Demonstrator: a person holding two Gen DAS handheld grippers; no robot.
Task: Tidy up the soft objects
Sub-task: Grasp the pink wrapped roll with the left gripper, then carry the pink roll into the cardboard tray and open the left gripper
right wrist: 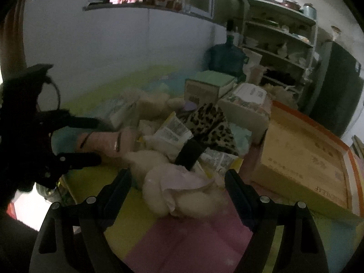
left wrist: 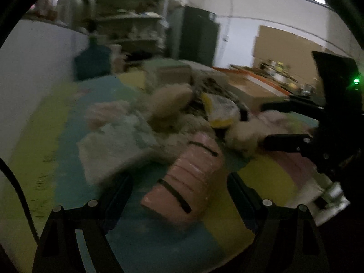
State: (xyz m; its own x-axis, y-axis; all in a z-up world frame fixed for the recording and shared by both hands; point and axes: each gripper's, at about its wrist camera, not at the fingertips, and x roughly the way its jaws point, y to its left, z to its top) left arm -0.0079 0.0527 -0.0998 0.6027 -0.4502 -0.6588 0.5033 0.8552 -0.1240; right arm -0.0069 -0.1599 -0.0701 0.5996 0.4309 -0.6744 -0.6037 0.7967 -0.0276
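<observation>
A pile of soft things lies on a colourful foam mat [left wrist: 261, 177]. In the left wrist view my left gripper [left wrist: 179, 193] is open around a pink wrapped pack with black bands [left wrist: 191, 177], not closed on it. Behind it lie a white cloth [left wrist: 116, 145], a beige plush [left wrist: 168, 104] and a yellow-white packet [left wrist: 220, 111]. In the right wrist view my right gripper [right wrist: 177, 188] is open just before a cream plush with a pale cloth [right wrist: 182, 191]. The left gripper [right wrist: 84, 141] shows there at the left, its fingers either side of the pink pack [right wrist: 107, 143]. A leopard-print fabric [right wrist: 211, 125] lies behind.
A large cardboard box with orange edges [right wrist: 302, 159] stands right of the pile. Smaller boxes [right wrist: 209, 86] and a blue water jug [right wrist: 225, 56] stand at the back. Shelves [right wrist: 279, 38] and a dark cabinet [right wrist: 336, 86] line the wall. The right gripper shows at the right of the left wrist view [left wrist: 293, 125].
</observation>
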